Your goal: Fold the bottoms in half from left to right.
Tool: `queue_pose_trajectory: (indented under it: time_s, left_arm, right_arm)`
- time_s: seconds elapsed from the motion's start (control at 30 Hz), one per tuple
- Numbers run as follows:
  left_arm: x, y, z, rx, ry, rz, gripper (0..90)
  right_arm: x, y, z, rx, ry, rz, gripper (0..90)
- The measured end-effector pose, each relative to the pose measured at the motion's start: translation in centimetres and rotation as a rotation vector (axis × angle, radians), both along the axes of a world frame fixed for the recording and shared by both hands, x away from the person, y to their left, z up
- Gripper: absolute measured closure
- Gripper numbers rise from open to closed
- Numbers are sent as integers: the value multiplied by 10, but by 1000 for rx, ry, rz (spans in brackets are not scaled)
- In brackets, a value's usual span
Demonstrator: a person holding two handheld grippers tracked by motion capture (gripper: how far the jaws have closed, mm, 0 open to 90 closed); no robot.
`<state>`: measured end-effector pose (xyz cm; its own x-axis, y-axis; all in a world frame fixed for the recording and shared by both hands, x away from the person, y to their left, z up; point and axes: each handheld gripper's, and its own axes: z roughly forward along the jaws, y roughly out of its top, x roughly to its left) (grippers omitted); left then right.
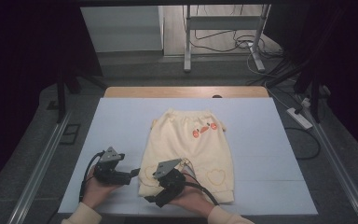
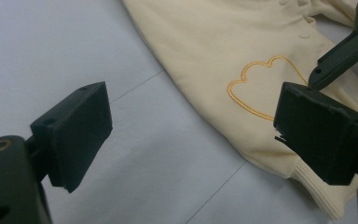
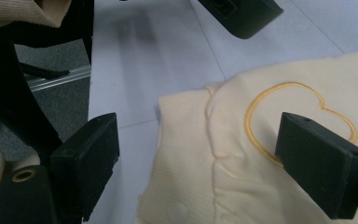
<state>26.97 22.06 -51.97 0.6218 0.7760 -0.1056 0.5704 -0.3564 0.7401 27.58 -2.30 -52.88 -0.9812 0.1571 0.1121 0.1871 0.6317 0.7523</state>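
Pale yellow baby pants lie flat on the mat, waistband far, legs toward me, an orange print near the waist. A heart outline marks the left leg above its ribbed cuff. My left gripper sits low just left of that leg, open, with the heart ahead between its jaws. My right gripper hovers over the same leg, pointing left, open, with the heart and cuff beneath it. Neither holds anything.
The pale blue mat covers a wooden table whose far edge shows. Metal rails run along both sides on the floor. A power strip and cables lie at the right; a metal stand is at the back.
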Motion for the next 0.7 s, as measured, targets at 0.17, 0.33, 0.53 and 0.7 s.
queue_pose_trajectory:
  time_s: [0.17,0.33,0.53,0.7]
  left_arm:
    - [0,0,0,4,1,-3,110]
    - [0,0,-1,8,4,-4,110]
    - [0,0,-1,8,5,-4,110]
    - [0,1,-1,9,5,-4,110]
  right_arm:
    - [-1,7,-4,-16,6,13,138]
    - [-1,11,-10,-63,-7,13,138]
    - [-6,16,-11,-101,-75,0,145]
    - [-10,17,-12,-125,-136,-11,178]
